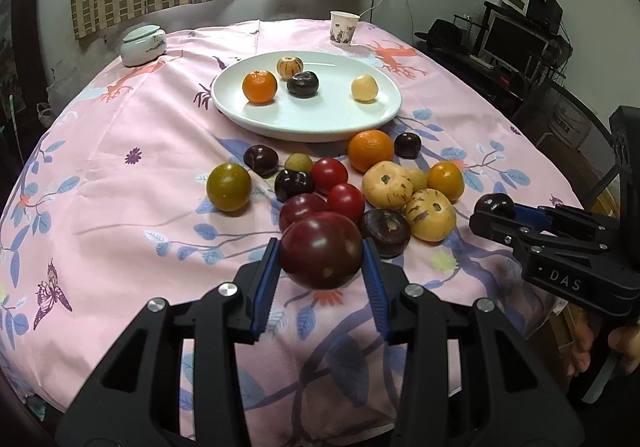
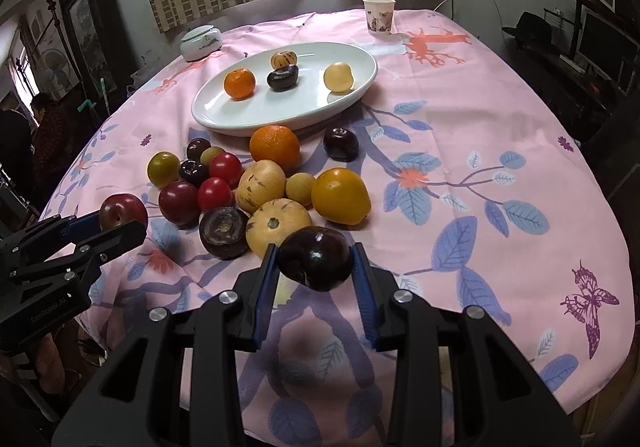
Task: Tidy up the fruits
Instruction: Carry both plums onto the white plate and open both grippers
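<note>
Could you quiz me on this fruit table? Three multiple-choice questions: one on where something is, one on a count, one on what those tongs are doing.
1. Where is the paper cup?
A. far edge of the table, beyond the plate
B. on the plate
C. among the loose fruit

2. How many fruits lie on the white plate?
A. two
B. four
C. seven

3. What are the left tongs doing?
A. hanging open
B. gripping a red plum
C. gripping the cup

Answers: 1 A, it stands past the plate's far rim. 2 B, four sit there. 3 B, both fingers press the plum's sides.
</note>
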